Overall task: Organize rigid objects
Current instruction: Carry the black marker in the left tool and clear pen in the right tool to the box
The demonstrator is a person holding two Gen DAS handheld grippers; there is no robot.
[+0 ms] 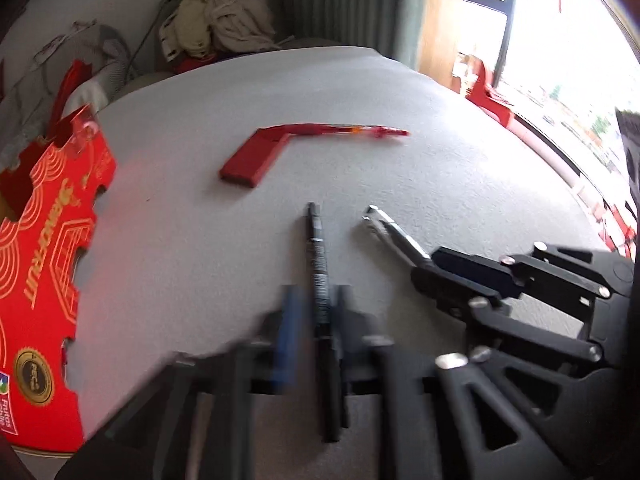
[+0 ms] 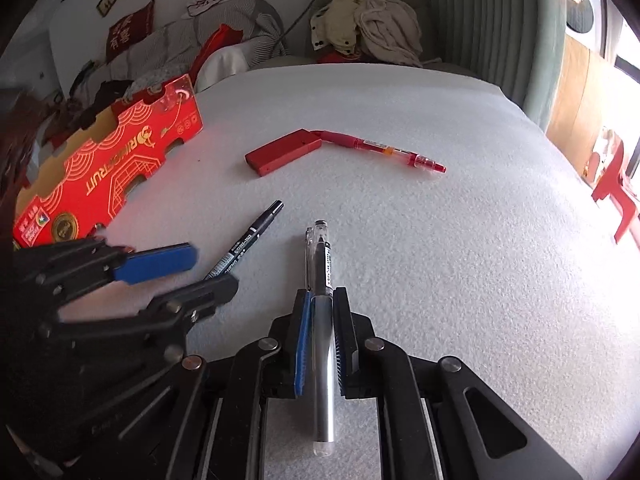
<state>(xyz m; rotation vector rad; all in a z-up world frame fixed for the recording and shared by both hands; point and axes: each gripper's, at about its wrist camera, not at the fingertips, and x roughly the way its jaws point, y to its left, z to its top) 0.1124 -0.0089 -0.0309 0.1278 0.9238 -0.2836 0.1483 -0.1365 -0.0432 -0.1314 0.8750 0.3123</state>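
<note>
Looking along the left gripper (image 1: 314, 312), the left wrist view shows its two fingers closed on a black marker pen (image 1: 320, 276), which runs between the pads and points away across the white foam-covered table (image 1: 440, 152). The near part of this view is blurred. To the right, the right gripper (image 1: 424, 266) reaches in from the right edge and clamps a clear pen (image 1: 390, 230), whose silvery tip sticks out toward the far left. Farther out on the table lie a flat red block (image 1: 250, 158) and a red pen (image 1: 352, 130), the pen's end touching the block's far corner. A red printed box (image 1: 44, 248) sits at the left edge of the table.

Turning to the right wrist view, the right gripper (image 2: 322, 320) is closed on the clear pen (image 2: 322, 320), held lengthwise between a blue pad and a black one, its cap end pointing away. At the left, the left gripper (image 2: 208, 270) holds the black marker pen (image 2: 250, 238), whose tip angles toward the far right. The flat red block (image 2: 284, 152) and red pen (image 2: 384, 148) lie beyond, well apart from both grippers, and the red printed box (image 2: 108, 172) stands at the far left.
</note>
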